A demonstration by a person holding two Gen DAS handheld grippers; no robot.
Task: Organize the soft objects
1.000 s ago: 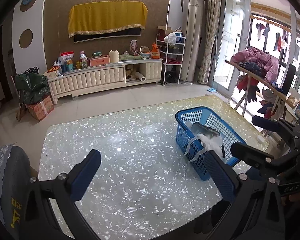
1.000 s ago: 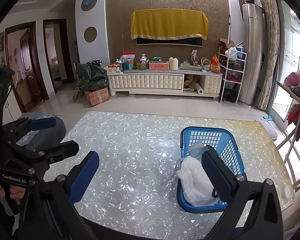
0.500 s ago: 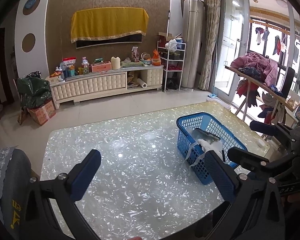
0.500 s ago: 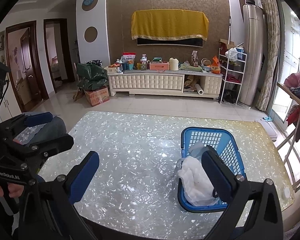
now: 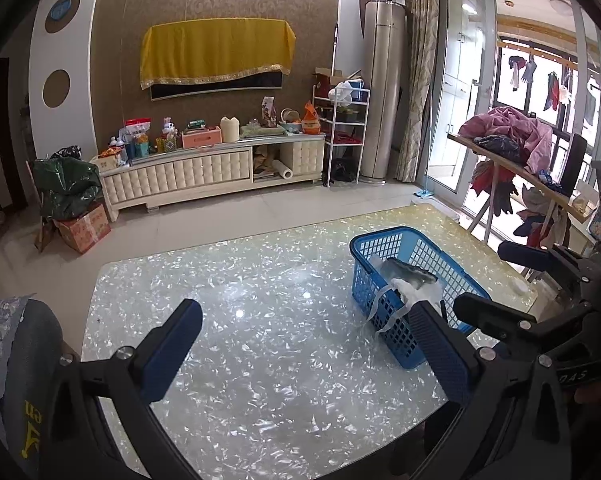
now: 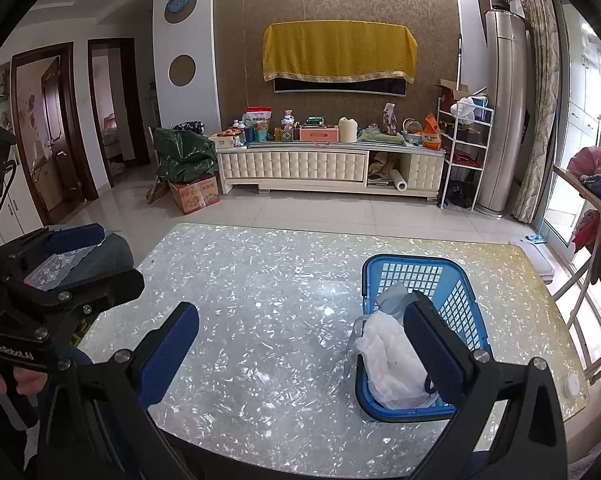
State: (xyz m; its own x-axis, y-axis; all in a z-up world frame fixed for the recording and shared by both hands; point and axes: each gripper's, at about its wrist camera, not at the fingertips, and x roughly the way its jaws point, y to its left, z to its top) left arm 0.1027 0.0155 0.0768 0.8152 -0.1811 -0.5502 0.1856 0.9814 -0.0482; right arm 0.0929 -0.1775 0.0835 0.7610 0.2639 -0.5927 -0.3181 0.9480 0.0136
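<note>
A blue plastic basket [image 5: 384, 246] stands on the right side of the shiny pearl-pattern table [image 5: 260, 320]. It also shows in the right wrist view [image 6: 416, 264]. A white plastic bag [image 6: 388, 356] and a grey soft item [image 5: 406, 272] lie inside it, with white straps hanging over its near wall. My left gripper [image 5: 306, 352] is open and empty above the table's near edge. My right gripper [image 6: 304, 348] is open and empty, its right finger in front of the basket. Each gripper shows at the edge of the other's view.
A grey padded chair back [image 5: 8, 360] stands at the table's left edge. A small white cap [image 6: 571, 384] lies on the table's right corner. A rack piled with clothes [image 5: 508, 140] stands to the right. A TV cabinet [image 6: 332, 168] lines the far wall.
Both grippers have tilted up and drawn back a little. Both stay open and empty. The basket and its contents have not moved.
</note>
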